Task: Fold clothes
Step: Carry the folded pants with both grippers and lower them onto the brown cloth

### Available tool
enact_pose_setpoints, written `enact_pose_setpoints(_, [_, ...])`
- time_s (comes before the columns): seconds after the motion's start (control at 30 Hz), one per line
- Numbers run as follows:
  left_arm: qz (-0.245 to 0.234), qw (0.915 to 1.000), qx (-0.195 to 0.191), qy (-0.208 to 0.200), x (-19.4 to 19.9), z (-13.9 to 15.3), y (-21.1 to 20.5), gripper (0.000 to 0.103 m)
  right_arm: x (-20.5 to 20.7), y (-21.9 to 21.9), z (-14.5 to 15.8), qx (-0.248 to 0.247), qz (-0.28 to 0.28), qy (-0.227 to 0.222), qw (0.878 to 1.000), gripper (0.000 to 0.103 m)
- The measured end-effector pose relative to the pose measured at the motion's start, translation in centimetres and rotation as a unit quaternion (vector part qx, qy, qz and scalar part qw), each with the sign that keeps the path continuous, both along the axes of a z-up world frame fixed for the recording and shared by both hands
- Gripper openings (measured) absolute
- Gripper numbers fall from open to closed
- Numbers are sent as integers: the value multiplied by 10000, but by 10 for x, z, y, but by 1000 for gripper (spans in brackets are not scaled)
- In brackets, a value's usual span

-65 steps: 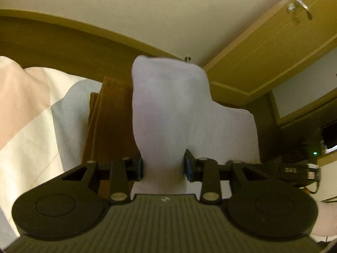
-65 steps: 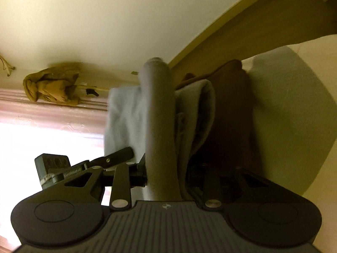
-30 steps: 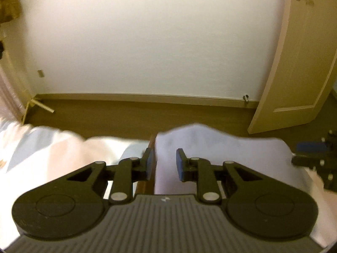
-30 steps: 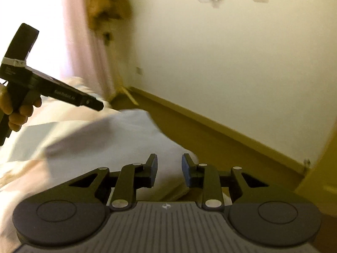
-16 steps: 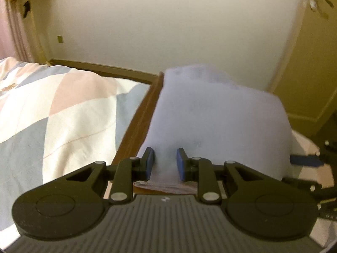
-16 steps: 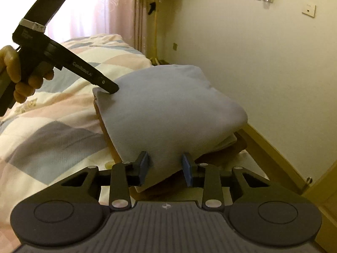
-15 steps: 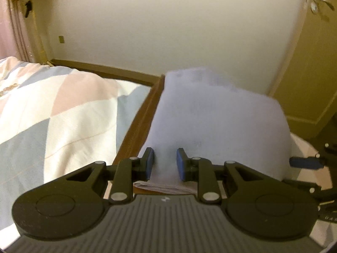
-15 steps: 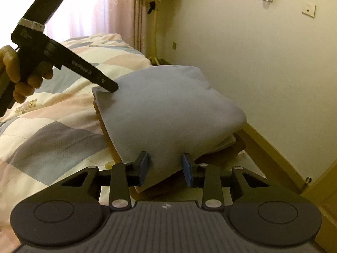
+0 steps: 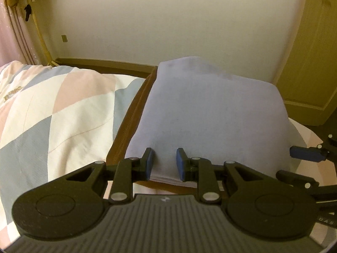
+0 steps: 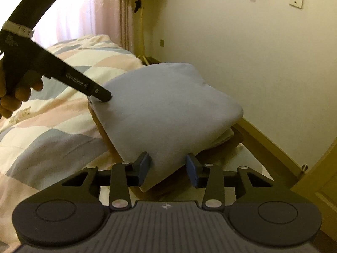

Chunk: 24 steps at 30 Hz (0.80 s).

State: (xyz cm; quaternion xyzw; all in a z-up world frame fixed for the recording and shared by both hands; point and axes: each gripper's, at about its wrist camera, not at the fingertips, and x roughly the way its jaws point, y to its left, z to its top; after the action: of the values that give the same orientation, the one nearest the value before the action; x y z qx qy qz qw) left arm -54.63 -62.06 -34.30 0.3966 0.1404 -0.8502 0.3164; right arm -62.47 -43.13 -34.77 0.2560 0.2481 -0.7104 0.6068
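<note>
A folded light blue-grey garment (image 9: 210, 109) lies on top of a folded brown garment (image 9: 130, 126) at the bed's corner. My left gripper (image 9: 164, 164) sits at its near left edge, jaws narrowly apart with the layered cloth edge pinched between the blue pads. In the right wrist view the left gripper (image 10: 103, 96) touches the blue-grey garment (image 10: 168, 105) at its left corner. My right gripper (image 10: 168, 168) stands open, jaws wide around the near corner, which hangs loosely over the brown garment (image 10: 210, 154). At the left wrist view's right edge the right gripper (image 9: 294, 164) shows beside the pile.
A quilt (image 9: 63, 109) with pink, cream and blue diamonds covers the bed to the left. A person's hand (image 10: 12, 99) holds the left gripper's handle. A wall with a brown skirting board (image 9: 105, 63) stands behind, a wooden door (image 9: 311, 63) to the right, curtains (image 10: 94, 10) at the far left.
The blue-grey garment went from held upright to lying flat on the brown one. The right jaws have widened since a second ago. The left jaws kept their width.
</note>
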Motion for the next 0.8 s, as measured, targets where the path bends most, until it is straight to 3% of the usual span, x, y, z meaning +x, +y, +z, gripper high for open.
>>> enact_pose_setpoints(0.17, [-35,10000,-2,14,1,13,8,21,-9,7,19,-225,-70,-73,9997,40])
enact_pose_setpoints(0.3, [-185,9992,-58,350,-3,34,14,21,-29,4,41,-657,-204,-213,9974,40])
enact_pose_setpoints(0.43, [-222,9993,-69,277,-24,22,2,21,-45,-16,30,-663,-344,-76,9972,40])
enact_pose_setpoints(0.57, [-312,9994,-48,142,-36,-2,-1,22,-54,-25,0,-260,-275,-69,9993,40])
enact_pose_setpoints(0.63, [-412,9988,-249,27,-40,-6,5,22,-54,-25,-5,-244,-234,-24,9994,40])
enact_pose_setpoints(0.73, [-368,9989,-280,-27,-39,4,9,22,-57,-21,10,-360,-310,-84,9988,40])
enact_pose_setpoints(0.8, [-317,9993,-171,112,-33,15,12,31,-56,-14,20,-496,-339,-151,9981,40])
